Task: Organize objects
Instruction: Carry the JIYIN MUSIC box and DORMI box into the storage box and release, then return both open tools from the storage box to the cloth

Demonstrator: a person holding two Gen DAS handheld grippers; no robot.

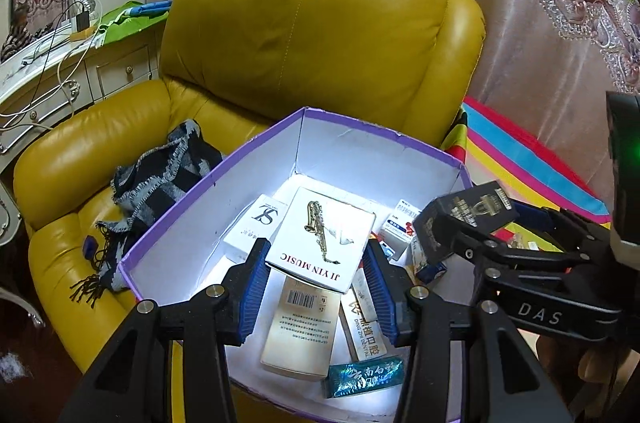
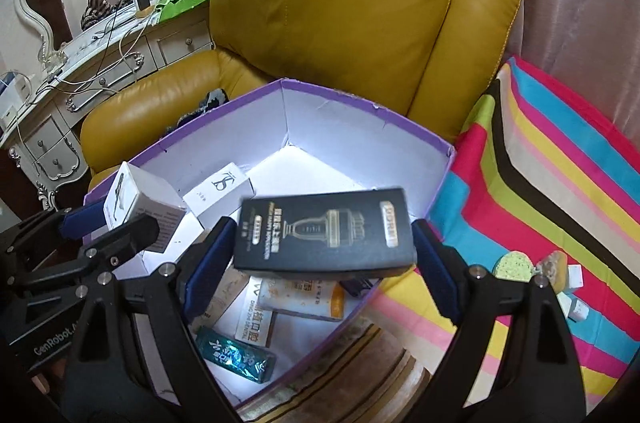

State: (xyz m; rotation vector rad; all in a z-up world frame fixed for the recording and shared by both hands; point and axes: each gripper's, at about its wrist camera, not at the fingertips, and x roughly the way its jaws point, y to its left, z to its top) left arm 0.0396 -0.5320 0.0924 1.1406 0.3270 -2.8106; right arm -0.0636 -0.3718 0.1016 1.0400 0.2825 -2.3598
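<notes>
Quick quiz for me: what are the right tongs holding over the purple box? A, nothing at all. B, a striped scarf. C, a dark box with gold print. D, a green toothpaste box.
C: in the right wrist view the right tongs clamp a dark box with gold print between their blue pads, above the purple box.

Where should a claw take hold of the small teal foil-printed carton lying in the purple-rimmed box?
Grip the small teal foil-printed carton across its two long sides, coming straight down from above. It lies flat on the floor of the purple-rimmed box, near the front corner, with its top uncovered, and its narrow width suits the claw.
</notes>
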